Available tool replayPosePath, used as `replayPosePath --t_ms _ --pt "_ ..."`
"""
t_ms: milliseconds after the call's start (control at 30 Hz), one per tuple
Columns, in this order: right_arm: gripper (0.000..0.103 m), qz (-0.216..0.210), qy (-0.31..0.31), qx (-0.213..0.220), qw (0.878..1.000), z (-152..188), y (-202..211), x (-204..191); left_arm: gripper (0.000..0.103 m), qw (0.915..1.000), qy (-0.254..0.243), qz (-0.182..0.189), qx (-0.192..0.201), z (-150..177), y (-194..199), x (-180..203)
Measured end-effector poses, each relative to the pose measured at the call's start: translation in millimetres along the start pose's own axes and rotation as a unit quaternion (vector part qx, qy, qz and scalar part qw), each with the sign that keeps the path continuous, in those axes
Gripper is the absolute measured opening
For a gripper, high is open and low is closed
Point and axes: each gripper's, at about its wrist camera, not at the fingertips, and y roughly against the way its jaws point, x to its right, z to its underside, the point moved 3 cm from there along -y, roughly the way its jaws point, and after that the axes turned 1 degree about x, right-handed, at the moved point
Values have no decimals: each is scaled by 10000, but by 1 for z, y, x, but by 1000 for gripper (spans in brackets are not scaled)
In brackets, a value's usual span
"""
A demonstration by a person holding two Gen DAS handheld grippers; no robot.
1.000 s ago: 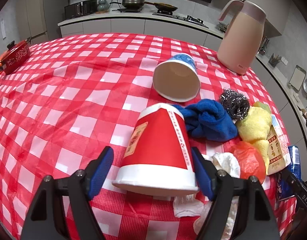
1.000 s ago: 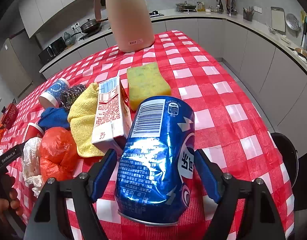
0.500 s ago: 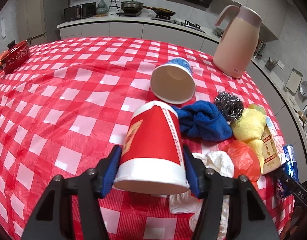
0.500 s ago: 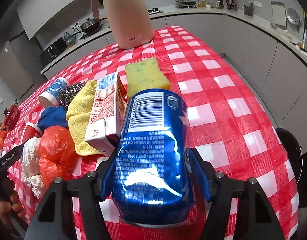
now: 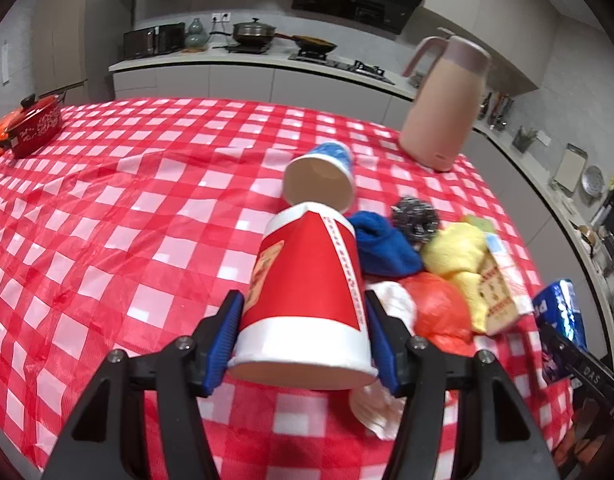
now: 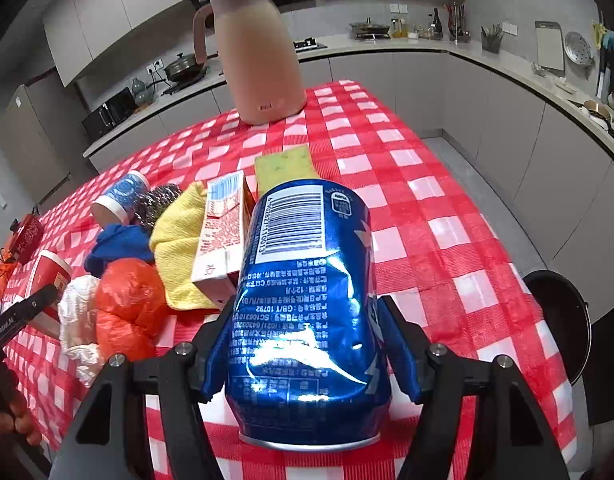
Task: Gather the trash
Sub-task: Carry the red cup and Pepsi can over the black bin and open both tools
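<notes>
My left gripper (image 5: pixel 303 336) is shut on a red paper cup (image 5: pixel 307 280) with white bands, held just above the checked cloth, rim toward the camera. My right gripper (image 6: pixel 307 344) is shut on a dented blue drink can (image 6: pixel 307 300), lifted off the table. Between them lies a heap: a blue paper cup (image 5: pixel 323 176) on its side, a blue cloth (image 5: pixel 383 248), a steel scourer (image 5: pixel 415 216), a yellow cloth (image 6: pixel 179 240), a small carton (image 6: pixel 223 232), an orange plastic bag (image 6: pixel 127 308) and crumpled white paper (image 6: pixel 79 312).
A pink thermos jug (image 6: pixel 255 52) stands at the far side of the table (image 5: pixel 107 208). A yellow-green sponge (image 6: pixel 283 168) lies behind the can. A red pot (image 5: pixel 35 124) sits at the far left. A black bin (image 6: pixel 563 316) stands on the floor right of the table.
Both grippers closed onto their objects, the left on the red cup and the right on the can, and both lifted slightly off the cloth.
</notes>
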Motion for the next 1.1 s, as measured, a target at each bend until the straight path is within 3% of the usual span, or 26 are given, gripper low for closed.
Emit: replayPosePath --t_ms 700,933,1100 --pt "68 196 -121 269 9994 35 67 4 61 9951 -532 829 -57 34 41 53" --pt "68 151 -212 373 9990 32 77 28 61 9928 -699 974 -32 45 47 94" --pt "68 115 -306 439 9985 31 82 69 61 9910 -791 1075 -54 56 44 143"
